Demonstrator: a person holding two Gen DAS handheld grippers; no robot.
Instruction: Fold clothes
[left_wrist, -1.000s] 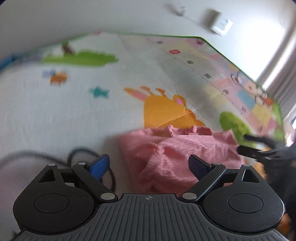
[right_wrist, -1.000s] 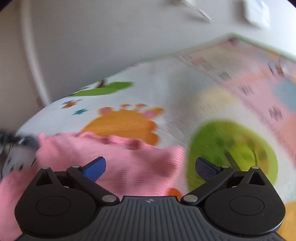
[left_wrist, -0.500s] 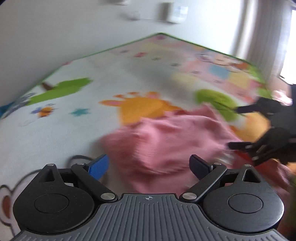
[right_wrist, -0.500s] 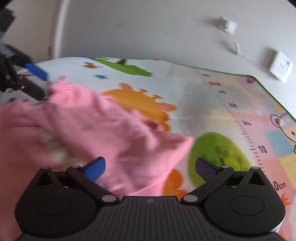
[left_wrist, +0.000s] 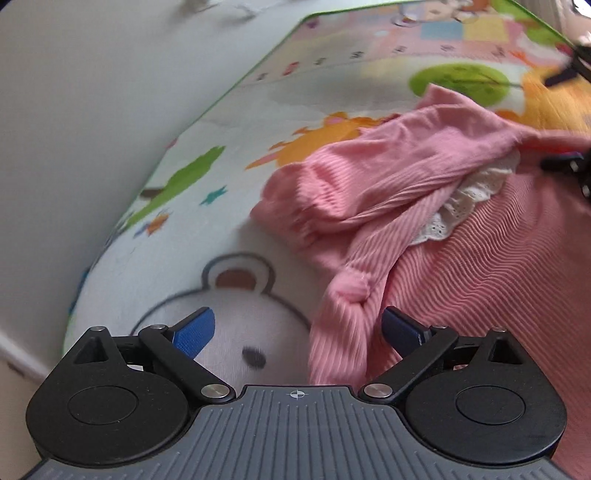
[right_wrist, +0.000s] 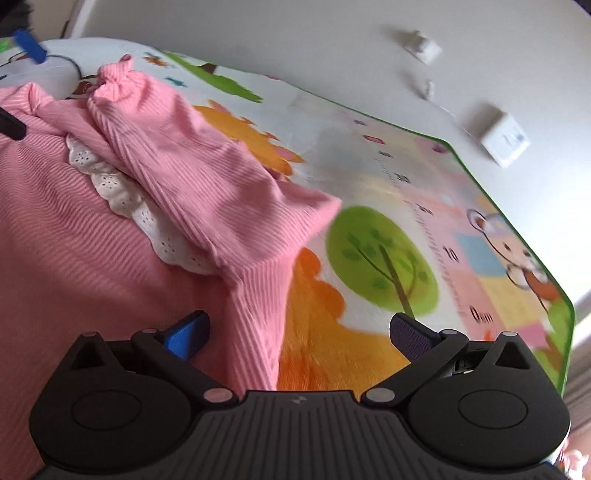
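Now the pink garment (left_wrist: 424, 206) lies spread across the cartoon play mat (left_wrist: 332, 92), whereas a second ago it sat as a small bunched heap near the mat's orange animal print, so it seems opened out ahead of a first fold. Both cameras have also come in much closer to the cloth than before. The left gripper (left_wrist: 297, 330) has its jaws apart, with a knotted sleeve end of the garment lying between the fingers, not pinched. The right gripper (right_wrist: 299, 334) is likewise open, straddling a fabric edge at the garment's other side. The garment is ribbed knit, soft and rumpled, with a white lace trim (right_wrist: 122, 192) peeking from under a folded-over sleeve; that sleeve probably needs straightening before any neat fold.
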